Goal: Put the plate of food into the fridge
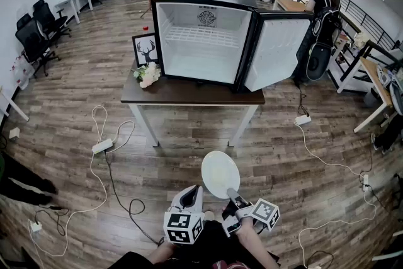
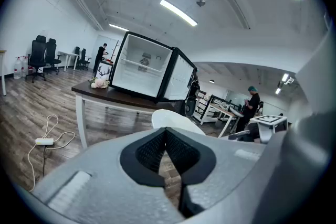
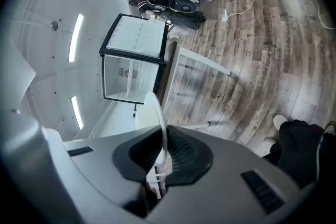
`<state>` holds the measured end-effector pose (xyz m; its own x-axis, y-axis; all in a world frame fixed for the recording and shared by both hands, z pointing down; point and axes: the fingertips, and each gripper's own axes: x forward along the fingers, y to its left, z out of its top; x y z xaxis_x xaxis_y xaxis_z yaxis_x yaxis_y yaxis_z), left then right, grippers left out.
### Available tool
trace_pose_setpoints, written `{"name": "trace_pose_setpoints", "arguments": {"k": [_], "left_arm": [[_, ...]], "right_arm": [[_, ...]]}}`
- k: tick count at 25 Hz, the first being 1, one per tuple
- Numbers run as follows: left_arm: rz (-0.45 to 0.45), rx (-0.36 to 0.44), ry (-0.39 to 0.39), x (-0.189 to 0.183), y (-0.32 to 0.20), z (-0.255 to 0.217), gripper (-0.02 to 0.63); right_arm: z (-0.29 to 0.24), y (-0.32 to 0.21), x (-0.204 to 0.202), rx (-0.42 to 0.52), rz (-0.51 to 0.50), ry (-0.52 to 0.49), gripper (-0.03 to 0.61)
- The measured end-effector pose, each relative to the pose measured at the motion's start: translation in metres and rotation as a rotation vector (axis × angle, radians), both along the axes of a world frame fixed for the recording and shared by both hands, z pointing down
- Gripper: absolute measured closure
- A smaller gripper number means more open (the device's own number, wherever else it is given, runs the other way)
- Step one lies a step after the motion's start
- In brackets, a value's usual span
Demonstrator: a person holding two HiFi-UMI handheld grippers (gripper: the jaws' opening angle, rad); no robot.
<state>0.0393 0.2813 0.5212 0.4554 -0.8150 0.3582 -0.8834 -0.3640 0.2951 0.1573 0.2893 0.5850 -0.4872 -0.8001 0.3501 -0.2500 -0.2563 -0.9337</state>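
The white plate hangs over the wooden floor, well in front of the table, with a pale yellowish patch at its middle. My right gripper is shut on its near rim. In the right gripper view the plate stands edge-on between the dark pads. My left gripper hovers just left of the plate, shut and empty; its pads meet at the tips. The mini fridge stands on the dark table, its door swung open to the right and its white inside bare.
A framed deer picture and a small bunch of flowers sit left of the fridge. Cables and power strips lie on the floor on both sides. A person stands behind the open door. Office chairs line the left wall.
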Motion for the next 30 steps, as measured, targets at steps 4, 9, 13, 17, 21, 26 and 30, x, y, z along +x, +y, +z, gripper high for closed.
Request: {"name": "trace_pose_setpoints", "arguments": {"k": [4,9,13,17,21,26,30], "left_arm": [[0.010,0.000,0.003,0.004,0.002,-0.001,0.606],[0.019,-0.002,-0.007,0.009,0.002,0.001,0.606],[0.016,0.003,-0.010,0.008,0.000,0.000,0.606],[-0.003,0.008,-0.014,0.004,-0.003,-0.003,0.606],[-0.033,0.007,-0.016,0.000,-0.004,-0.001,0.606],[-0.077,0.002,-0.009,0.001,-0.008,0.000,0.606],[-0.107,-0.001,0.019,0.010,-0.013,0.004,0.606]], "right_arm": [[-0.002,0.002,0.003,-0.002,0.000,0.019,0.545],[-0.003,0.001,0.003,0.012,-0.011,0.011,0.544],[-0.006,-0.003,0.001,0.030,-0.034,0.035,0.537],[-0.006,-0.006,0.001,0.022,-0.049,0.047,0.537],[-0.008,-0.012,-0.001,0.036,-0.062,0.022,0.540],[-0.010,-0.019,0.003,0.038,-0.075,-0.002,0.540],[-0.010,-0.023,0.016,0.031,-0.088,0.011,0.538]]}}
